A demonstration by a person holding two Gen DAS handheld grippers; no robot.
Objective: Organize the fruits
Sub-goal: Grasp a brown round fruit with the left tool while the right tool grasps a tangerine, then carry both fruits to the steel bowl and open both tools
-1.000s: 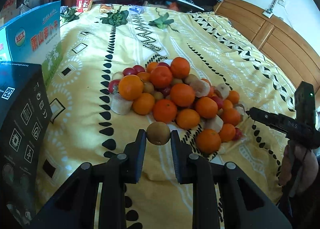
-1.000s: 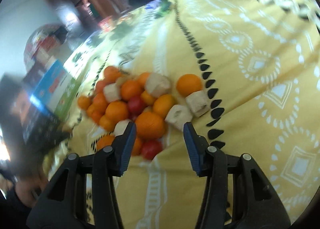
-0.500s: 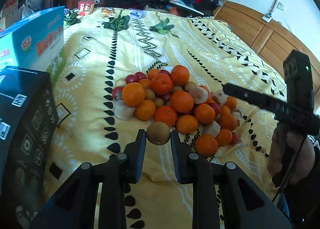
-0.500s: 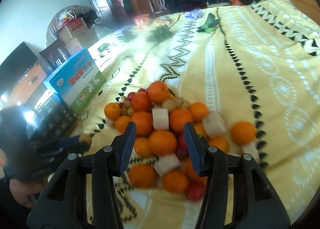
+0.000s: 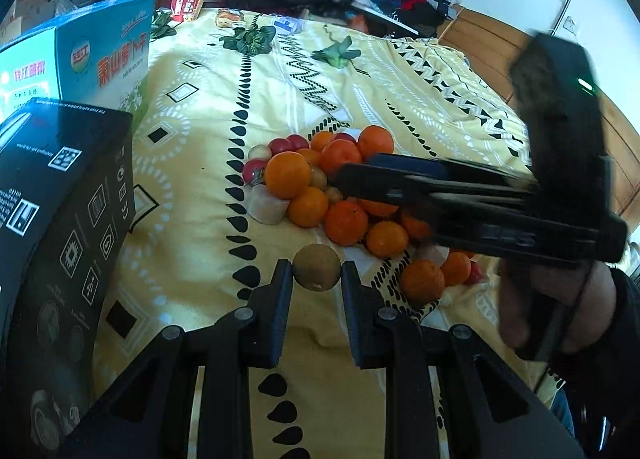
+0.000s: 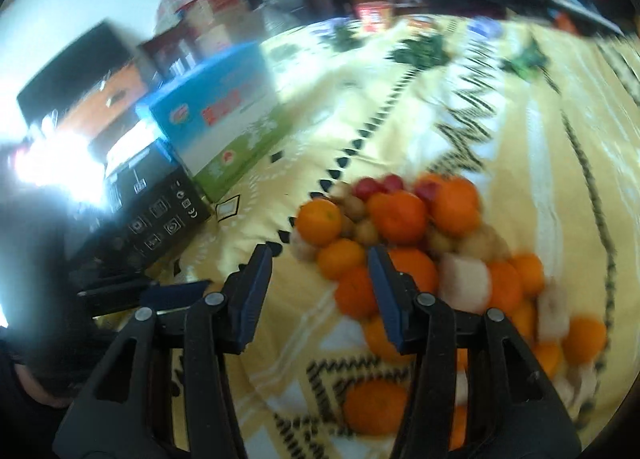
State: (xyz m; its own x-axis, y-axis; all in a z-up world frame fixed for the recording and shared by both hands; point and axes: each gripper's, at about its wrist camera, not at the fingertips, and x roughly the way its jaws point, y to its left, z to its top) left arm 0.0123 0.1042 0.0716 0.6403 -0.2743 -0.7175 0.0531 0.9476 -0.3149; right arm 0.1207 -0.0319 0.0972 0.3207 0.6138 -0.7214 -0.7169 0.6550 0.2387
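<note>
Two boxes, a blue box and a black box, sit left of us on the yellow bedspread, probably where sorted fruit goes. Our fruit pile of oranges and little red ones lies mid-bed. Our right gripper hangs over it, jaws wide and empty, crossing the left view. Our left gripper pinches a brown kiwi, lifted near the pile's edge.
</note>
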